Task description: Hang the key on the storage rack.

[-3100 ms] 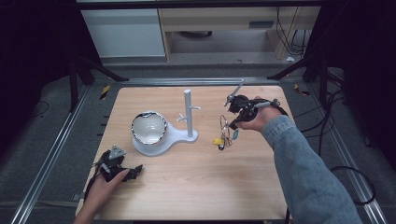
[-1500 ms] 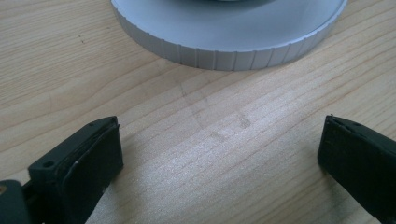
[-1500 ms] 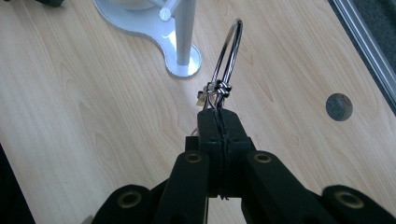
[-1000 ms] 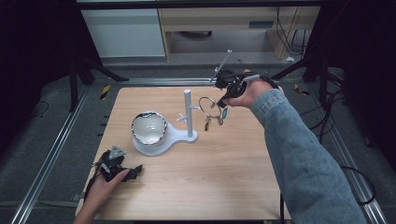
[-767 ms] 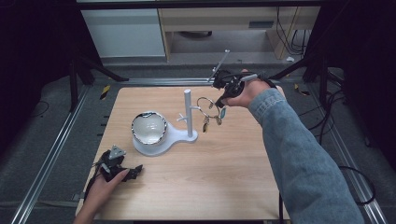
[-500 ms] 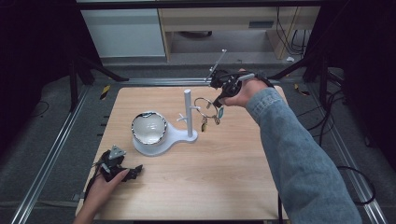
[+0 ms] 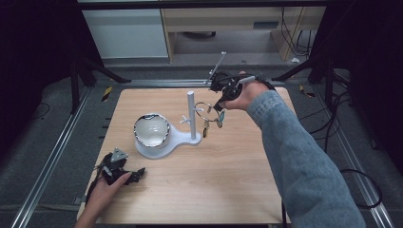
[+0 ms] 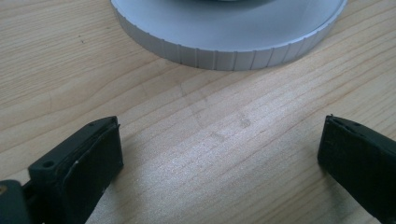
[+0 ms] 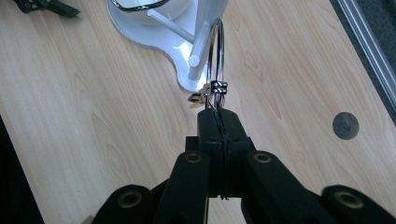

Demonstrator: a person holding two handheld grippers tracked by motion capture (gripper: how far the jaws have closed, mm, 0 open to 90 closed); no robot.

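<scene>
Since three seconds earlier the right gripper (image 7: 222,97) had carried the key ring (image 7: 205,108) from mid-table leftward to the white stand (image 7: 191,116); ring now beside a side peg (image 9: 201,41), keys dangling. Jaws clamped on the ring. Right arm reached forward, sleeve across the table (image 7: 237,190). Left gripper (image 7: 124,173) unmoved at near-left corner, jaws wide apart, resting beside the stand's base (image 8: 233,51).

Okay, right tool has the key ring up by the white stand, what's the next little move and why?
Probably ease the right tool toward the post so the key ring slips over the peg. Its jaws are shut on the ring, which hangs upright beside the peg's tip on the white stand.
</scene>
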